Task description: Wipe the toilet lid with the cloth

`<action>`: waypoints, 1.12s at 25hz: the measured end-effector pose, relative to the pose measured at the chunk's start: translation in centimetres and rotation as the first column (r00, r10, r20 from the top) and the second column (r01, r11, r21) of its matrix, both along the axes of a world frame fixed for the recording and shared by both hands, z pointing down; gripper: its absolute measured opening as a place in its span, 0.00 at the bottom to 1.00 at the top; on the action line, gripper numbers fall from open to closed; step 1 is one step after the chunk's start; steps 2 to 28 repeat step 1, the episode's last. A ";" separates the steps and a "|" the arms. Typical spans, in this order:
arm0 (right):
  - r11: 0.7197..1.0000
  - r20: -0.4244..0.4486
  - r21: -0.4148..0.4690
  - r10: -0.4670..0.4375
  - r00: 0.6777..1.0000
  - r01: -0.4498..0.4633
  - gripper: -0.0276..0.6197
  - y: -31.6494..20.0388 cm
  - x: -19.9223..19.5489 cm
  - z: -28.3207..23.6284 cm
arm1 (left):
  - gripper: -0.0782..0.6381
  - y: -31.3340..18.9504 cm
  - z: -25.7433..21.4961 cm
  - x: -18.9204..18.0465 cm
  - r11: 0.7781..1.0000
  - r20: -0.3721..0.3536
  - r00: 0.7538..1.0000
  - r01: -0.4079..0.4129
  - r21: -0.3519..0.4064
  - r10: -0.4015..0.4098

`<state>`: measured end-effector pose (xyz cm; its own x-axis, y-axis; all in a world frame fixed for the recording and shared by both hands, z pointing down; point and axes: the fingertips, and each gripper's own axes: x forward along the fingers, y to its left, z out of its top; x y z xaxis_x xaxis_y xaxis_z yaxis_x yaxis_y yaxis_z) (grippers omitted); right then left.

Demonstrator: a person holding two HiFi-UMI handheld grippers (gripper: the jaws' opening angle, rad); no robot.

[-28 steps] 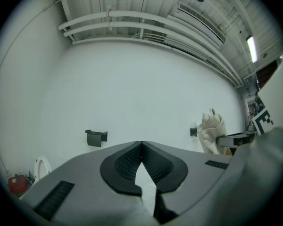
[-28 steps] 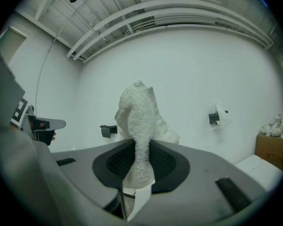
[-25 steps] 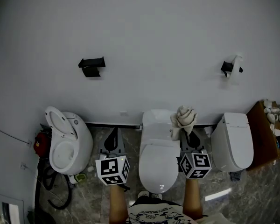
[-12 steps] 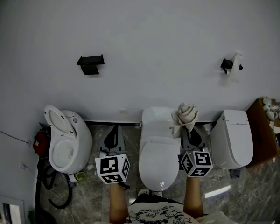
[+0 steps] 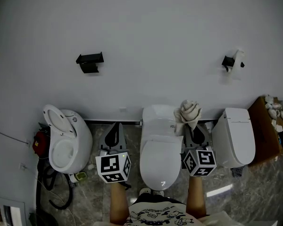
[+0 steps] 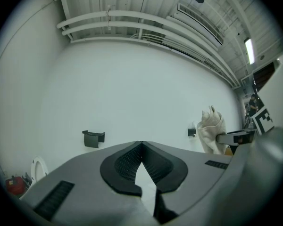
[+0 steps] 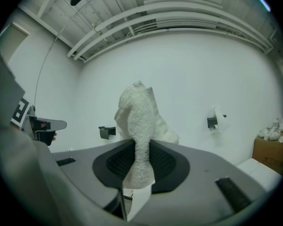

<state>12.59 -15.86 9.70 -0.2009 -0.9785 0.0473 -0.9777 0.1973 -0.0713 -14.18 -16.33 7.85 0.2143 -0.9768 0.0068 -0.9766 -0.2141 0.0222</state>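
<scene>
White fluffy cloth [image 7: 139, 112] sticks up like a flower from the right gripper [image 7: 140, 147]. Its two jaws squeeze tight on the cloth's lower part. In the head view the cloth is up by the back right side of the middle toilet. The toilet lid [image 5: 160, 161] is down. The left gripper [image 6: 141, 145] is on the other side of that toilet. Its jaws are pressed together with nothing in them.

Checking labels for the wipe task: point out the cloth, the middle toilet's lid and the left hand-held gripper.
cloth [image 5: 189, 111], head view, bunched top.
middle toilet's lid [image 5: 160, 161], head view, lid centre.
left hand-held gripper [image 6: 141, 147], left gripper view, between its fingertips.
</scene>
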 end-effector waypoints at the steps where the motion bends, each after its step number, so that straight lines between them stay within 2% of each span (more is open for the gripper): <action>1: 1.000 0.000 0.000 0.000 1.000 0.000 0.16 0.0 0.0 0.0 | 0.11 0.0 0.0 0.0 1.000 0.000 1.000 -0.001 0.000 0.001; 28: 1.000 0.000 0.000 0.000 1.000 0.000 0.16 0.0 0.0 0.0 | 0.11 0.0 0.0 0.0 1.000 0.000 1.000 -0.001 0.000 0.001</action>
